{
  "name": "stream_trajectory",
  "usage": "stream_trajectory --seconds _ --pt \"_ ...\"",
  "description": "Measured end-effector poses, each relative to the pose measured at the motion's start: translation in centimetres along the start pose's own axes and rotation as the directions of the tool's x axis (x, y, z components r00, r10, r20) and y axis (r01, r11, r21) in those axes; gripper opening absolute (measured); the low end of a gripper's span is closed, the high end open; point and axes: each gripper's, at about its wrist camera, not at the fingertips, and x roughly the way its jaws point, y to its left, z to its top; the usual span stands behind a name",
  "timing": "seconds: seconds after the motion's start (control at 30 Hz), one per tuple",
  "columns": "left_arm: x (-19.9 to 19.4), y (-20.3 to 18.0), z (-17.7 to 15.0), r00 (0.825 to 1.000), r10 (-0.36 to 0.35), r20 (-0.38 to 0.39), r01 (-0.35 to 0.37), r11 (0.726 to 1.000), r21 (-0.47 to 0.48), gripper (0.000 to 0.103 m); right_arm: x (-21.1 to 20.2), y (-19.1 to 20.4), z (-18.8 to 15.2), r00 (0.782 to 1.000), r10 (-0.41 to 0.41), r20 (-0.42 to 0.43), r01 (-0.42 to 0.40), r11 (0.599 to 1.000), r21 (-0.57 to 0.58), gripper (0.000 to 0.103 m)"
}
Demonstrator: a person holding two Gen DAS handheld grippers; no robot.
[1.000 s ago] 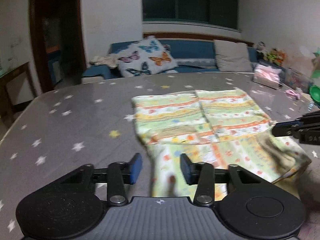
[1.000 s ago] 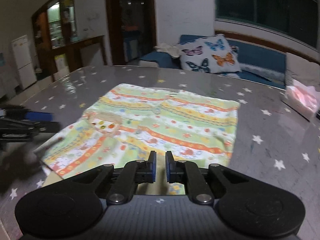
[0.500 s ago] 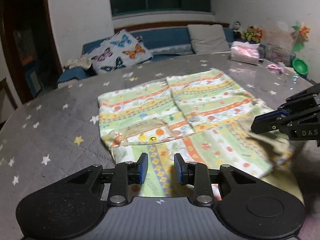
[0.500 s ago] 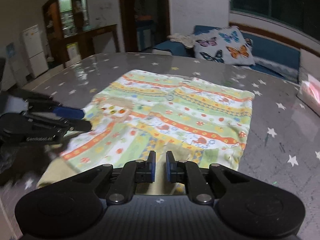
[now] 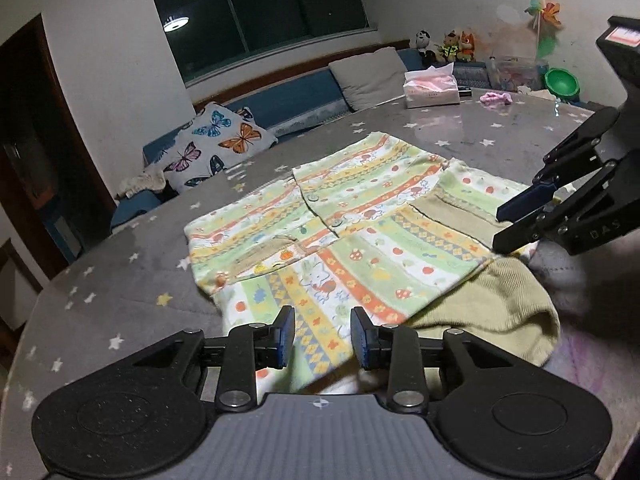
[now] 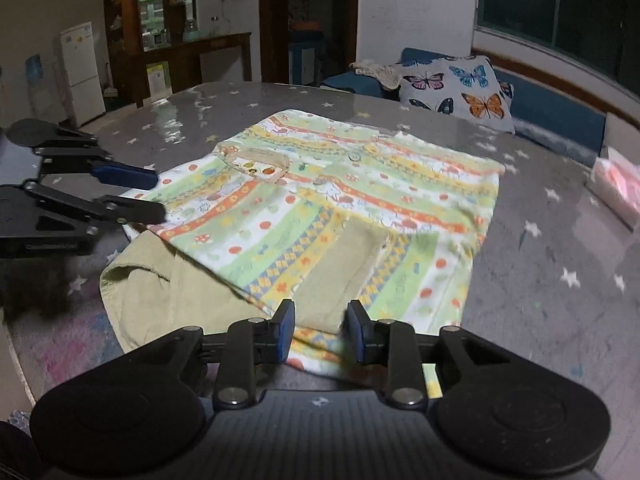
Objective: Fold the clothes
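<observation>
The garment [image 5: 360,236] lies flat on the table [image 5: 120,280], its near edge folded up over itself. The left gripper [image 5: 322,338] sits at its near edge; the right gripper [image 5: 516,222] is to the right, over the garment's right side. Behind the table runs a sofa [image 5: 280,108] — a pillow [image 5: 212,144] on its left end. A tissue box [image 5: 430,90] stands on the table's far right, well apart from the garment.

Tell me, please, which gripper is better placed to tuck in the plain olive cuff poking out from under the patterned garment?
Probably the left gripper: its open fingers sit just beside the olive cuff; the right gripper is farther along the patterned garment.
</observation>
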Motion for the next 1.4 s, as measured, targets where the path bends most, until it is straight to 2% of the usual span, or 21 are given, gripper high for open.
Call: stream_trajectory --seconds 0.03,0.13,0.27,0.4,0.47,0.53,0.57,0.6,0.63,0.67,0.73,0.87,1.0,1.07,1.1,1.13,1.2,1.23,1.27,1.33,1.4 --pt "-0.4 0.0 -0.3 1.0 -0.001 -0.005 0.001 1.0 0.019 0.034 -0.2 0.0 -0.1 1.0 -0.002 0.001 0.002 1.0 0.0 0.028" --pt "-1.5 -0.6 -1.6 1.0 -0.006 -0.02 0.008 0.995 0.098 0.046 -1.2 -0.2 -0.1 1.0 -0.011 0.013 0.011 1.0 -0.009 0.028" --pt "-2.2 -2.5 -3.0 1.0 -0.013 -0.003 0.013 0.972 0.235 0.052 -2.1 -0.2 -0.4 1.0 -0.024 0.015 0.025 0.999 -0.038 0.029" --pt "-1.8 -4.5 -3.2 0.998 -0.029 0.047 0.013 0.951 0.309 0.053 -2.5 0.2 -0.8 1.0 -0.028 0.001 0.028 0.997 -0.076 0.033" --pt "-1.6 -5.0 -2.9 0.995 -0.056 0.079 0.027 0.946 0.323 0.053 -2.6 0.5 -1.0 1.0 -0.027 -0.005 0.027 0.995 -0.098 0.034" --pt "-1.3 -5.3 -2.4 0.991 -0.084 0.105 0.045 0.943 0.33 0.052 -2.7 0.7 -1.2 1.0 -0.026 -0.011 0.024 0.993 -0.119 0.039" --pt "-1.2 -5.5 -2.2 0.988 -0.099 0.115 0.056 0.942 0.33 0.048 -2.8 0.9 -1.4 1.0 -0.024 -0.013 0.022 0.991 -0.133 0.04" --pt "-1.1 -5.6 -2.0 0.986 -0.114 0.125 0.068 0.942 0.329 0.043 -2.8 1.0 -1.4 1.0 -0.022 -0.014 0.02 0.989 -0.148 0.04" --pt "-0.9 -5.5 -1.6 0.984 -0.123 0.127 0.078 0.946 0.315 0.028 -2.9 1.2 -1.5 1.0 -0.021 -0.013 0.019 0.987 -0.161 0.041" --pt "-0.7 -5.3 -1.3 0.983 -0.131 0.127 0.088 0.951 0.296 0.018 -3.0 1.4 -1.5 1.0 -0.019 -0.011 0.017 0.984 -0.177 0.041" --pt "-0.4 -4.4 -0.4 0.983 -0.135 0.127 0.102 0.966 0.237 0.011 -3.1 1.9 -1.4 1.0 -0.008 0.003 0.009 0.977 -0.212 0.05" --pt "0.4 -1.7 1.9 0.981 -0.147 0.13 0.134 0.986 0.1 0.01 -2.6 2.8 -0.7 0.999 0.015 0.039 -0.004 0.963 -0.271 0.051" --pt "1.8 -0.1 3.7 0.978 -0.168 0.122 0.167 0.986 0.025 0.01 -1.0 3.3 0.4 0.997 0.037 0.072 -0.015 0.958 -0.285 0.05" --pt "2.4 0.3 4.1 0.978 -0.177 0.114 0.177 0.984 0.008 0.01 -0.1 3.2 0.9 0.996 0.054 0.064 -0.035 0.963 -0.266 0.045" --pt "2.5 0.5 4.1 0.978 -0.18 0.11 0.181 0.984 0.001 0.01 0.3 3.0 1.3 0.996 0.062 0.057 -0.046 0.966 -0.253 0.036" --pt "2.7 0.7 4.1 0.978 -0.182 0.105 0.184 0.983 -0.007 0.013 0.8 2.8 1.6 0.996 0.075 0.047 -0.062 0.97 -0.234 0.025" --pt "2.4 0.9 3.6 0.979 -0.176 0.105 0.178 0.984 -0.012 0.014 1.1 2.1 2.5 0.994 0.105 0.036 -0.097 0.978 -0.183 0.019" --pt "2.0 1.0 3.3 0.98 -0.167 0.107 0.169 0.986 -0.01 0.02 1.1 1.8 2.9 0.993 0.117 0.034 -0.11 0.981 -0.16 0.016" --pt "1.6 1.1 3.0 0.981 -0.157 0.11 0.159 0.987 -0.008 0.036 1.1 1.4 3.3 0.991 0.129 0.032 -0.123 0.983 -0.135 0.015" --pt "0.7 1.4 2.0 0.985 -0.123 0.117 0.123 0.992 0.008 0.058 0.9 0.5 4.1 0.988 0.148 0.036 -0.144 0.986 -0.089 0.014" --pt "-0.3 1.7 0.9 0.987 -0.1 0.124 0.097 0.995 0.033 0.058 0.7 0.0 4.6 0.987 0.155 0.042 -0.152 0.986 -0.061 0.014"
